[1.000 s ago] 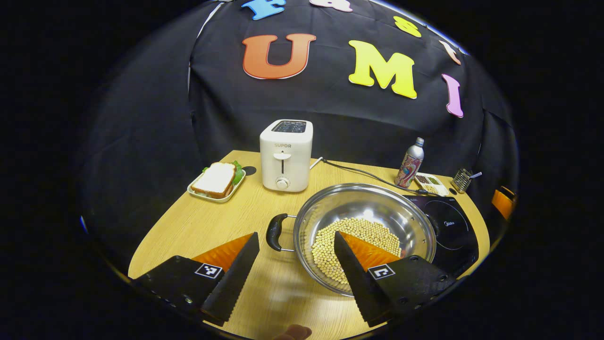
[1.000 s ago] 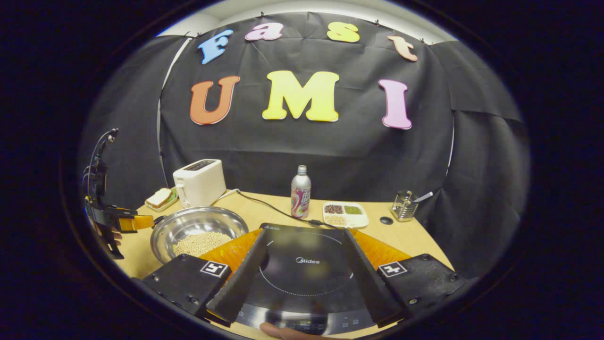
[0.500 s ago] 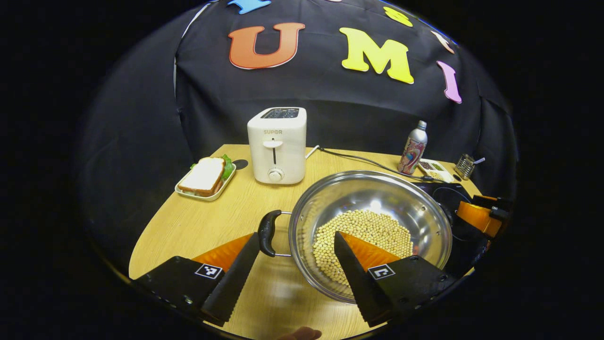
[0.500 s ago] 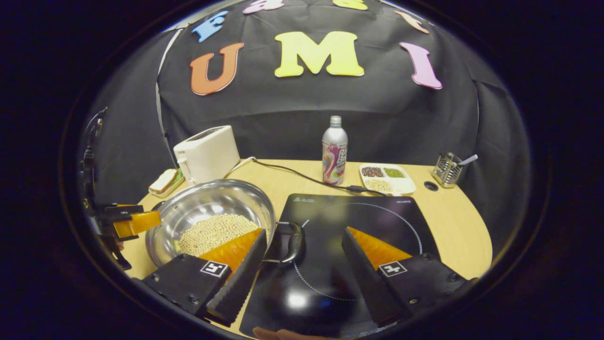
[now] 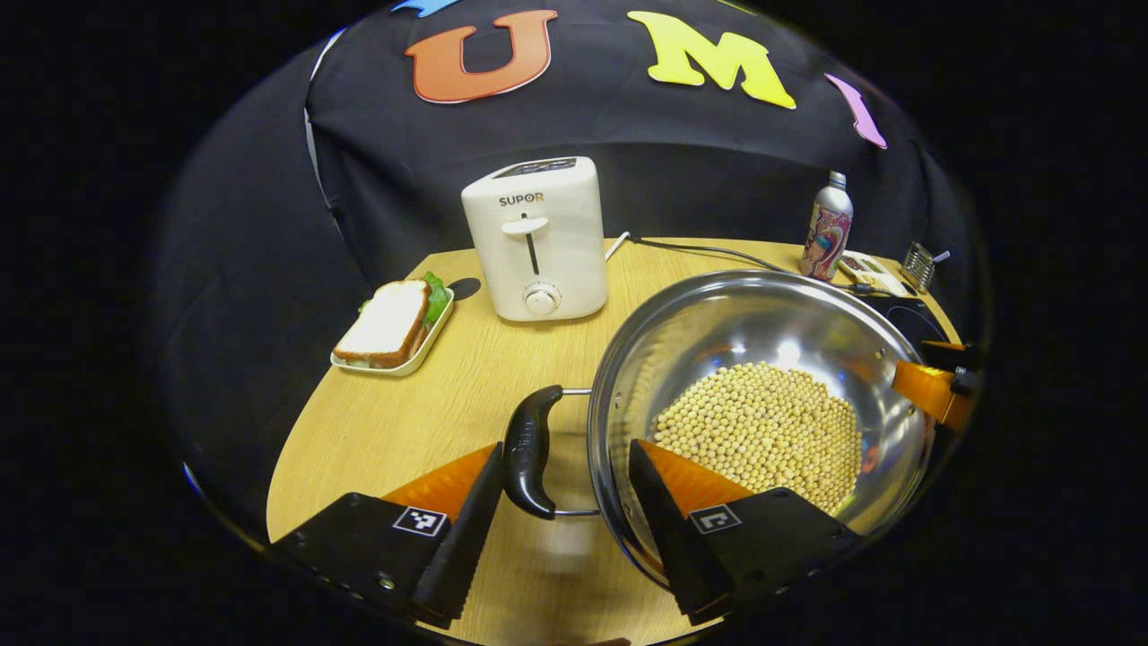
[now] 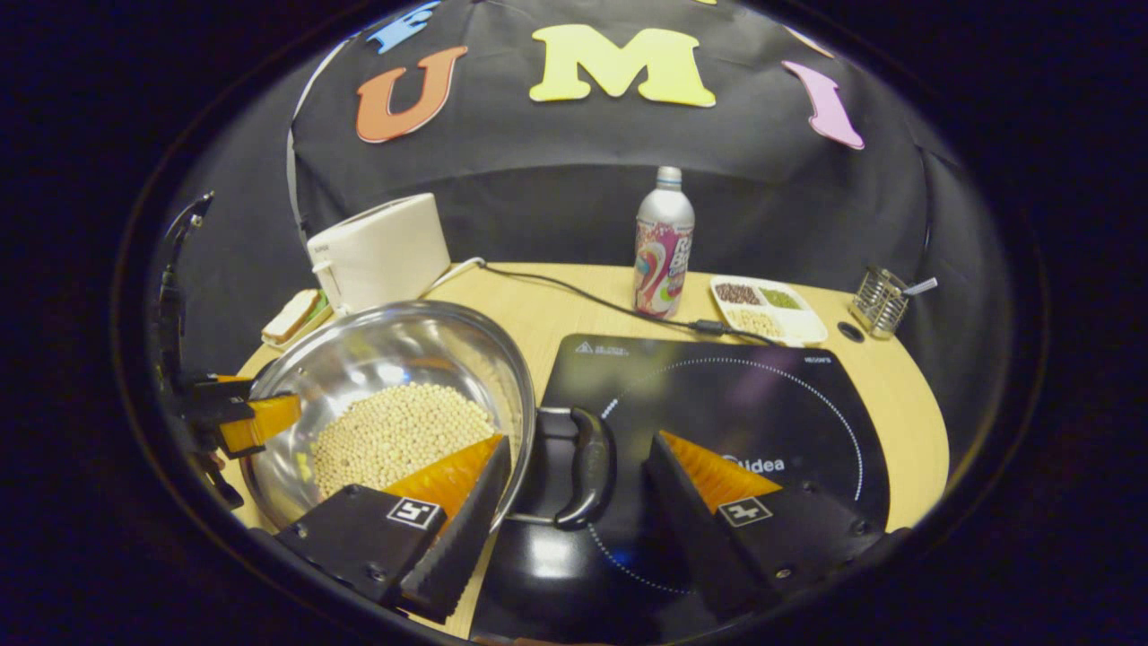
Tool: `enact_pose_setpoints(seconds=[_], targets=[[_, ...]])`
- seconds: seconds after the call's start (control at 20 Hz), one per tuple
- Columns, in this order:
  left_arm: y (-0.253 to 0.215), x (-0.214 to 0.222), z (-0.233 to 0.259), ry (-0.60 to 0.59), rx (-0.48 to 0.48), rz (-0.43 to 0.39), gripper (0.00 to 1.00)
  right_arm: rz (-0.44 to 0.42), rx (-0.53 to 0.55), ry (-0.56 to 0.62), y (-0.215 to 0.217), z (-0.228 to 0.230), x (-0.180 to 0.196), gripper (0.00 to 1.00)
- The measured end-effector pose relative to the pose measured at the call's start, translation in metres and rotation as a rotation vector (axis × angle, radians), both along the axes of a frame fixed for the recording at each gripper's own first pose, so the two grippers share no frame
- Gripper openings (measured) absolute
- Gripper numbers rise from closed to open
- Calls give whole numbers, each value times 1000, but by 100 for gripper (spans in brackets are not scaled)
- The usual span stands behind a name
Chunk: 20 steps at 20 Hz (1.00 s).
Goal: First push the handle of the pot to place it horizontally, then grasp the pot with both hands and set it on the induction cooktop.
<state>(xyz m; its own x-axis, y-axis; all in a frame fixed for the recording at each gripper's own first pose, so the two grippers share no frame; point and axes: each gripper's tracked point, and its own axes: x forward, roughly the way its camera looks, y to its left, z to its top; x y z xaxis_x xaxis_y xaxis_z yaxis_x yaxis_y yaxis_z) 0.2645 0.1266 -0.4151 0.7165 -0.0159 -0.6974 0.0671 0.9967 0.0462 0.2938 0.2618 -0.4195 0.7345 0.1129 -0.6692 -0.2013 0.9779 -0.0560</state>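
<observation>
At each pot handle, a gripper has closed in.
Left gripper [image 5: 560,489] and right gripper [image 6: 574,480] now straddle the pot's [image 5: 762,377] handles, jaws open, nothing gripped; grasping comes next.

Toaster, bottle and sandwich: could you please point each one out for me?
toaster [image 5: 536,240], left gripper view, on its front face.
bottle [image 6: 662,247], right gripper view, on its printed body.
sandwich [image 5: 387,320], left gripper view, on the top bread slice.

Left gripper [image 5: 560,511] and right gripper [image 6: 578,516]: each has two wedge-shaped fingers with serrated inner edges, black angular housings carrying small square black-and-white fiducial markers and visible screws near the base.
</observation>
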Motion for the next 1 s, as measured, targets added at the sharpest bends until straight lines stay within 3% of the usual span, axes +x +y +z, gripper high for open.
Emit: enact_pose_setpoints(seconds=[0.05,0.1,0.2,0.3,0.4,0.45,0.5,0.6,0.65,0.7,0.75,1.0], targets=[[-1,0,-1,1,-8,-1,78,-2,-13,-5,-1,-1,-1,86],[-1,2,0,-3,-16,-1,77,0,-25,-3,-1,-1,-3,90],[0,3,0,0,-41,6,74,9,-30,5,3,-1,-2,87],[0,4,3,0,-70,9,72,16,-41,-2,5,1,-2,75],[0,6,4,4,-93,0,68,21,-40,-9,6,1,0,70],[-1,7,5,4,-101,-6,55,27,-46,-9,6,0,-1,69],[-1,8,7,-1,-109,-6,66,39,-47,-14,6,1,0,67],[0,5,10,8,-113,4,60,63,-34,-13,9,2,2,63],[0,6,11,2,-106,2,70,69,-39,-10,9,1,2,65],[0,7,10,1,-96,4,67,76,-43,-9,9,0,3,63],[1,6,12,3,-92,8,57,82,-44,-8,9,1,2,65],[7,-2,31,-4,-80,35,57,119,12,11,15,16,-6,62]])
